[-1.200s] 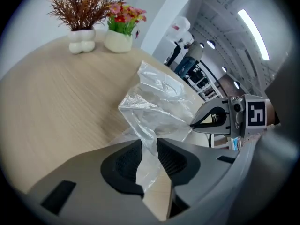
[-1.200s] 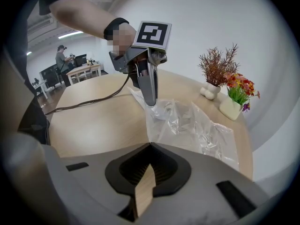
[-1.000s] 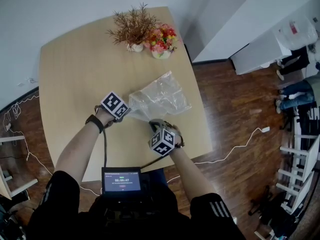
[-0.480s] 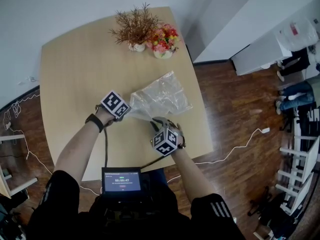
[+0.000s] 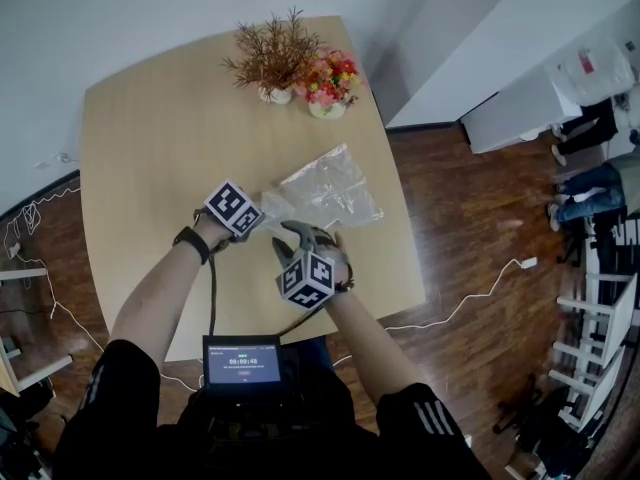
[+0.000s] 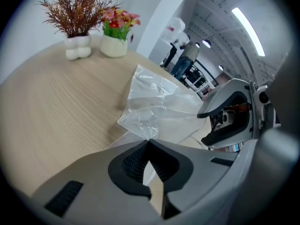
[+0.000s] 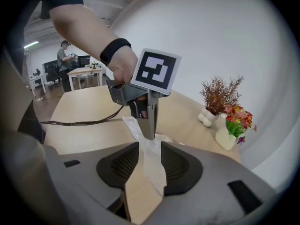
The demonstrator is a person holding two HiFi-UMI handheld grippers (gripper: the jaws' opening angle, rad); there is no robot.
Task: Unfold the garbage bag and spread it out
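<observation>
A crumpled clear plastic garbage bag (image 5: pixel 325 190) lies on the light wooden table (image 5: pixel 150 138), toward its right edge, well short of the white pot of dry reddish-brown twigs (image 5: pixel 270 68) and the white pot of red and yellow flowers (image 5: pixel 325 86) at the far side. The left hand-held gripper (image 6: pixel 149 141) has its jaws pressed together on the bag's near corner. The right hand-held gripper (image 7: pixel 150 146) sits just beside it, nearer the person; its jaws have just been opening and now stand apart, with a loose strip of the bag between them, the pads not pressing on it
</observation>
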